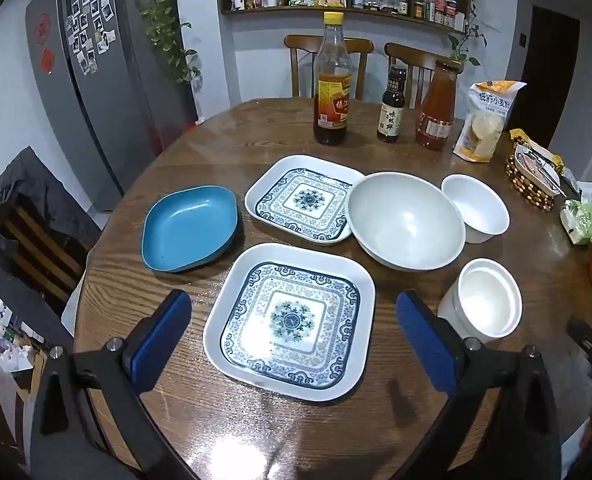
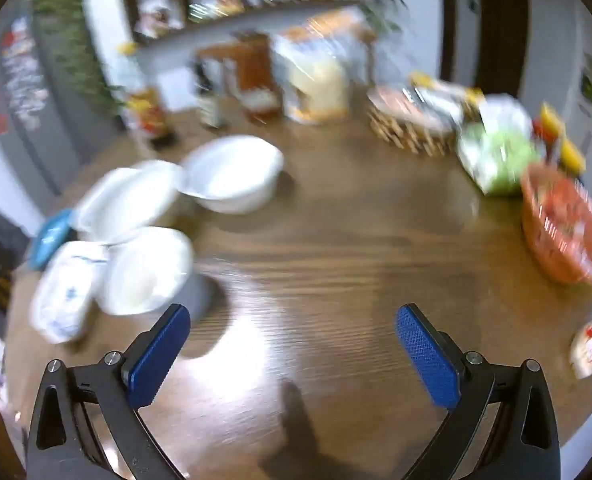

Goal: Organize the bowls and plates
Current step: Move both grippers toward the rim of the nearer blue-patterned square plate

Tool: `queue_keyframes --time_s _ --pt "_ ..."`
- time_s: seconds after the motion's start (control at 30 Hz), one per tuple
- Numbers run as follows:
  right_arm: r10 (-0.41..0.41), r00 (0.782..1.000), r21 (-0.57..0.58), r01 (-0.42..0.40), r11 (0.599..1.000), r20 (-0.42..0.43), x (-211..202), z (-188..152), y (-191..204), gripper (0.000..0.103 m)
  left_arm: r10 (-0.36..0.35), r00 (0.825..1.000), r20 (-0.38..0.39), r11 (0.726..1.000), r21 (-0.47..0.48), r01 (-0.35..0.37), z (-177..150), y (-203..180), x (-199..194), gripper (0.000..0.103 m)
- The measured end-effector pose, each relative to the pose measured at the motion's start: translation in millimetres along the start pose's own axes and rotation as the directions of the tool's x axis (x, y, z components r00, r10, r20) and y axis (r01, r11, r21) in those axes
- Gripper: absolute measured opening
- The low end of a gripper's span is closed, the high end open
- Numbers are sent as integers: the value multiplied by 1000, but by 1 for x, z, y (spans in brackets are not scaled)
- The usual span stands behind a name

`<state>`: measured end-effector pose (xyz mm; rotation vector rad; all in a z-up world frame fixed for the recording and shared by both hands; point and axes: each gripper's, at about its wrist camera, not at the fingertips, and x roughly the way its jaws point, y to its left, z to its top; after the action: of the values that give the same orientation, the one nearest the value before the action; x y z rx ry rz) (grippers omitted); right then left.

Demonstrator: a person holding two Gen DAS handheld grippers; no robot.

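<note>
Plate nearest the worktop's near edge, framed between the spread pads of the left tool.

The near patterned plate (image 1: 290, 322) lies flat, straight ahead of and below the left tool (image 1: 294, 344), which is spread wide and empty; a matching far plate (image 1: 301, 200) sits just behind it. The right tool (image 2: 294, 354), likewise spread and empty, is held over bare worktop (image 2: 335, 248), with the dishes off to its left.

Glossy wood-grain table (image 1: 224, 144), glazed plates (image 1: 347, 376)
</note>
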<state>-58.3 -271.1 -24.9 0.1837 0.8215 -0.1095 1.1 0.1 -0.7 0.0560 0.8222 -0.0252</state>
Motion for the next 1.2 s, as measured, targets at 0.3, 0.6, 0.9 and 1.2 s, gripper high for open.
queue_keyframes --time_s 0.3,0.6,0.9,1.2 --pt "86 996 -170 -83 982 12 -25 -2 101 103 -8 1000 6 1000 20 8 0 6 -7 103" --pt "86 996 -182 -89 979 -20 -12 -7 133 103 14 1000 11 1000 13 -15 1 23 -4 103" --pt "47 999 -161 -47 986 0 -13 -3 138 103 2 1000 30 1000 21 -3 -1 32 -1 103" --pt "10 1000 -165 -8 986 10 -12 -3 139 103 -27 999 26 999 28 26 0 34 6 103"
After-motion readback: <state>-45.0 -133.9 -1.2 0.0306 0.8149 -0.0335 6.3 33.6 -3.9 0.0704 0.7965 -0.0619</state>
